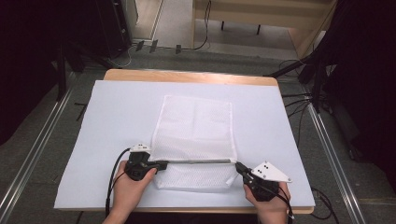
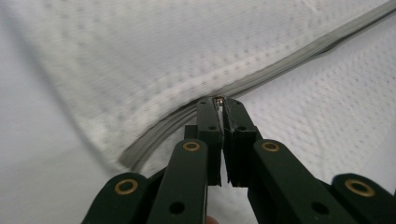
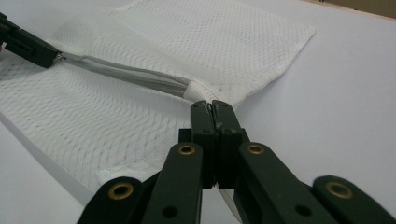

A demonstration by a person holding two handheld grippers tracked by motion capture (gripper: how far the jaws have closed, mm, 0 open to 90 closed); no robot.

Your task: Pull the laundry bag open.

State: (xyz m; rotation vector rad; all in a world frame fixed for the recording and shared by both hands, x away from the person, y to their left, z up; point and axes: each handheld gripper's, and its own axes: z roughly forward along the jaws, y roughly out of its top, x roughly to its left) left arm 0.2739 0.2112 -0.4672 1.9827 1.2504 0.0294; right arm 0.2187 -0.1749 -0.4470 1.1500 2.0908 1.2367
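While the zip (image 1: 196, 161) runs straight between them, left gripper (image 1: 161, 164) pinches its metal pull, right gripper (image 1: 240, 167) clamps the mesh bag (image 1: 196, 126) corner

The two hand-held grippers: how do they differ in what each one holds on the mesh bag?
The left hand-held gripper is shut on the small metal zipper pull; the right hand-held gripper is shut on the white fabric end of the mesh bag. The left sits at the zipper's left end, the right at its right end. Both are closed, black, and hand-held.

white mesh bag (image 1: 195, 130), flat, grey zipper (image 1: 198, 161) closed
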